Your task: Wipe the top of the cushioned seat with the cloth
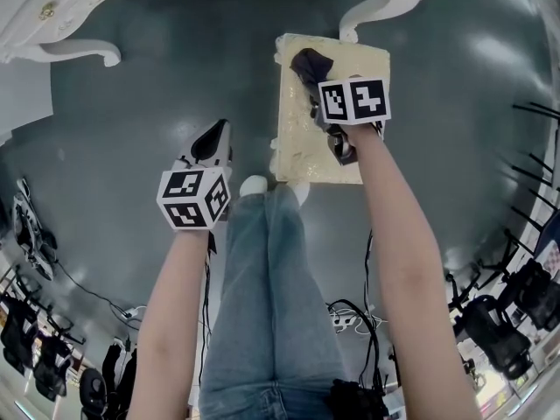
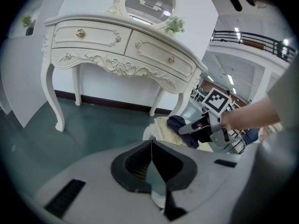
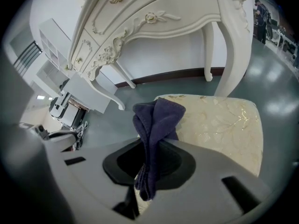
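The cushioned seat [image 1: 302, 138] is a cream, gold-patterned square stool on the floor in front of me. A dark blue cloth [image 1: 308, 64] rests on its far left part. My right gripper [image 1: 313, 81] is shut on the cloth, its marker cube above the seat's middle. In the right gripper view the folded cloth [image 3: 156, 120] stands up between the jaws of the right gripper [image 3: 150, 148], over the seat's [image 3: 219, 125] left edge. My left gripper [image 1: 213, 140] hangs over bare floor left of the seat, shut and holding nothing; its jaws meet in the left gripper view [image 2: 152, 146].
A white carved dressing table [image 2: 121, 45] stands just beyond the seat, one leg [image 1: 367, 11] by its far edge. The person's jeans legs [image 1: 271, 304] and white shoe [image 1: 254, 185] are at the seat's near edge. Cables and gear [image 1: 350, 322] lie behind.
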Action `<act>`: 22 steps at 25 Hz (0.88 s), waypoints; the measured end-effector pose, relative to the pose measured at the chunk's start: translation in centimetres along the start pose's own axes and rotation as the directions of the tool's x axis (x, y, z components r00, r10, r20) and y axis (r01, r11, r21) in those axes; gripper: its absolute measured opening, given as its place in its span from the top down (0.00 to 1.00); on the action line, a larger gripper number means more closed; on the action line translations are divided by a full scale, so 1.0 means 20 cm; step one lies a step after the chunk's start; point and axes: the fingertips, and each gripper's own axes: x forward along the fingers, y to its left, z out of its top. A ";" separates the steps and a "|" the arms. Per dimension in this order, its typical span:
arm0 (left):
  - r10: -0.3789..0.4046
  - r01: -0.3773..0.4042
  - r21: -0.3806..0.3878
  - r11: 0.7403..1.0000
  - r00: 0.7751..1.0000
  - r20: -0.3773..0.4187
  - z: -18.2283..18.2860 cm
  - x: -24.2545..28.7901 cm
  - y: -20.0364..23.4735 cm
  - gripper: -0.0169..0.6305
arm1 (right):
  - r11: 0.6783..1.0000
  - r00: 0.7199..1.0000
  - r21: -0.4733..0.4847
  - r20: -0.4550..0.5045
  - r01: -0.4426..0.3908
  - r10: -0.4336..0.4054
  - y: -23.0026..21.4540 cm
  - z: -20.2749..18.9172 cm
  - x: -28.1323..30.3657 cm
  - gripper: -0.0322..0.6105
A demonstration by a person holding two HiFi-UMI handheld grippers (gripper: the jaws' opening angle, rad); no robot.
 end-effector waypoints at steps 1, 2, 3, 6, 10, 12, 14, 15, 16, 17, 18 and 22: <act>0.002 -0.002 -0.003 1.000 1.000 0.002 0.00 -0.01 0.00 0.97 | 1.000 1.000 -0.004 -0.002 -0.003 0.003 0.01 0.00 0.00 0.88; 0.004 -0.004 -0.006 1.000 1.000 0.003 0.00 -0.01 0.01 0.97 | 1.000 1.000 -0.008 -0.004 -0.005 0.005 0.03 0.00 0.01 0.88; 0.006 -0.006 -0.009 1.000 1.000 0.004 -0.01 -0.02 0.03 0.97 | 1.000 1.000 -0.011 -0.008 -0.008 0.008 0.05 0.01 0.03 0.88; 0.013 -0.013 -0.016 1.000 1.000 0.005 -0.01 -0.03 0.08 0.97 | 1.000 1.000 -0.023 -0.019 -0.015 0.015 0.10 0.02 0.06 0.88; 0.020 -0.020 -0.028 0.999 1.000 0.004 -0.04 -0.04 0.11 0.97 | 0.998 0.999 -0.056 -0.038 -0.020 0.018 0.16 0.03 0.11 0.88; 0.021 -0.021 -0.033 0.999 1.000 0.000 -0.06 -0.05 0.12 0.97 | 0.998 0.999 -0.061 -0.045 -0.028 0.025 0.20 0.04 0.13 0.88; 0.022 -0.022 -0.036 0.999 1.000 -0.002 -0.07 -0.06 0.13 0.97 | 0.997 0.998 -0.069 -0.052 -0.036 0.033 0.24 0.04 0.15 0.88; 0.023 -0.023 -0.037 0.999 1.000 -0.003 -0.07 -0.06 0.13 0.97 | 0.996 0.998 -0.076 -0.054 -0.039 0.035 0.26 0.04 0.16 0.88; 0.024 -0.024 -0.038 0.999 1.000 -0.003 -0.08 -0.06 0.13 0.97 | 0.996 0.998 -0.084 -0.056 -0.039 0.034 0.27 0.04 0.18 0.88; 0.024 -0.024 -0.039 0.999 1.000 -0.002 -0.08 -0.07 0.13 0.97 | 0.995 0.998 -0.093 -0.056 -0.037 0.032 0.29 0.03 0.19 0.88; 0.025 -0.025 -0.040 0.999 1.000 0.000 -0.08 -0.07 0.13 0.97 | 0.994 0.998 -0.102 -0.053 -0.035 0.030 0.31 0.03 0.19 0.88; 0.030 -0.030 -0.039 0.999 1.000 0.008 -0.06 -0.09 0.14 0.97 | 0.992 0.998 -0.112 -0.021 -0.057 0.055 0.37 0.04 0.21 0.88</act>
